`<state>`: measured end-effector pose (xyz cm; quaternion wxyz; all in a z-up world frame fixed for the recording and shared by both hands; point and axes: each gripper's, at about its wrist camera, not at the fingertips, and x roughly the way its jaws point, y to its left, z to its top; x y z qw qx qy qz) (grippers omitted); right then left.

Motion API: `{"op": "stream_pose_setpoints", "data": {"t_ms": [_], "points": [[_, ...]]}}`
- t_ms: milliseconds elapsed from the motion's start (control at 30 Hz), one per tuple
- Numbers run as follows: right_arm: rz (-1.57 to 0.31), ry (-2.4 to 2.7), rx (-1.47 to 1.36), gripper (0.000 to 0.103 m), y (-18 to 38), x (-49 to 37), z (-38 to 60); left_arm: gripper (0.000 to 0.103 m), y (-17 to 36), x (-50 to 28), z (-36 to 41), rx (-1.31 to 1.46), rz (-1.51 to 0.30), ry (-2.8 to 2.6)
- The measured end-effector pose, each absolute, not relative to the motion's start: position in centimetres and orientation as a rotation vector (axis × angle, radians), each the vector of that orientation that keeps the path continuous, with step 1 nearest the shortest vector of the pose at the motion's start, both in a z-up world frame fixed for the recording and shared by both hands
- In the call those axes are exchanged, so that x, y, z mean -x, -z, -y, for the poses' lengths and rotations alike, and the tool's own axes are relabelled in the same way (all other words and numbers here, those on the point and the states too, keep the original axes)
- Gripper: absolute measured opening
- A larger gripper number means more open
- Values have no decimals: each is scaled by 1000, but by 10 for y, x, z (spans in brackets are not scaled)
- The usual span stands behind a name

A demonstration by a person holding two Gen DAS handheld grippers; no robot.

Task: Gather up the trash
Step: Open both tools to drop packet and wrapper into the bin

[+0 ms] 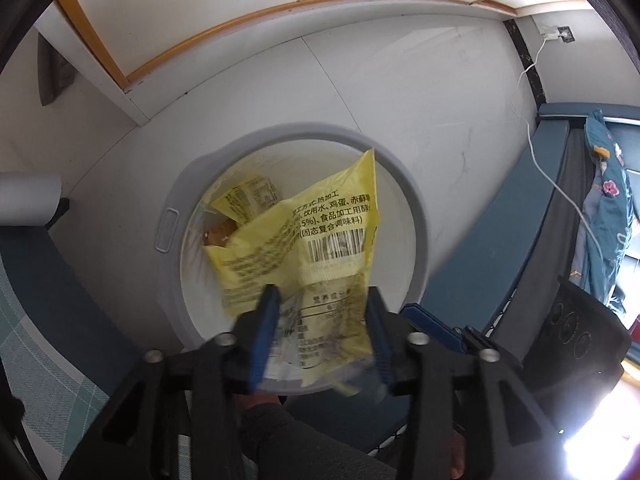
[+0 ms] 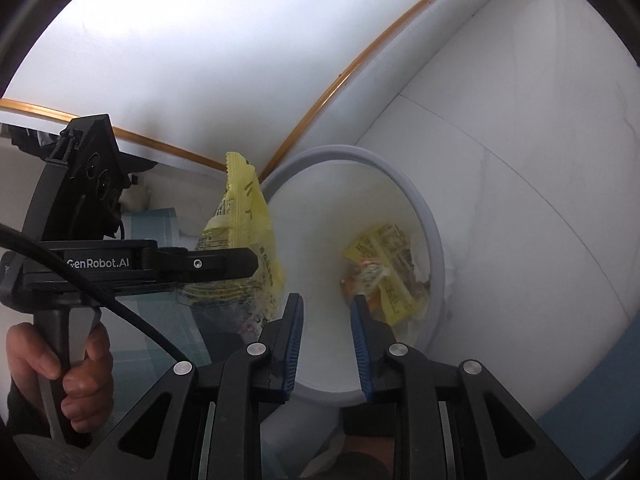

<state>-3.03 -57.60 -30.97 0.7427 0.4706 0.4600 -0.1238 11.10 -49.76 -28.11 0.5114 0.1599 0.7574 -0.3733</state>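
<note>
A large yellow snack wrapper (image 1: 320,224) with a barcode hangs between the blue pads of my left gripper (image 1: 322,290), right above the mouth of the round white bin (image 1: 416,216). The pads stand apart and do not pinch it. Its lower end is blurred. Other yellow wrappers (image 1: 248,196) lie inside the bin. In the right wrist view my right gripper (image 2: 326,300) is open by a narrow gap with nothing in it, pointing into the bin (image 2: 438,248) at the wrappers on its bottom (image 2: 384,264). The left gripper (image 2: 248,268) is at the left there, with the wrapper (image 2: 248,200) sticking up past it.
The bin stands on a white floor against a white wall with wood trim (image 1: 240,24). A blue furniture edge (image 1: 508,208), a white cable (image 1: 536,152) and a floral cloth (image 1: 604,200) lie to the right. A white roll (image 1: 28,200) is at the left. A hand (image 2: 80,376) holds the left gripper's handle.
</note>
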Motion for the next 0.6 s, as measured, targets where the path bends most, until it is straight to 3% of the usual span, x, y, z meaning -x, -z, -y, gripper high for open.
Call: {"op": "stream_pose_setpoints", "data": {"t_ms": [167,200,267,300,600], "points": [[-1022,283,-993,25,304,31,577,47,287,-113,490,-367,-1824,892],[-1027,296,-980,26,303,31,575,50,287,-113,490,-363,-1826,892],[-1044,314,-940,27,301,32,573,66,287,-113,488,-367,-1825,894],[-1042,311,-940,27,300,34,573,67,286,-113,488,-367,-1816,892],[-1004,348,-951,29,297,42,573,69,272,-111,485,-431,-1743,887]]}}
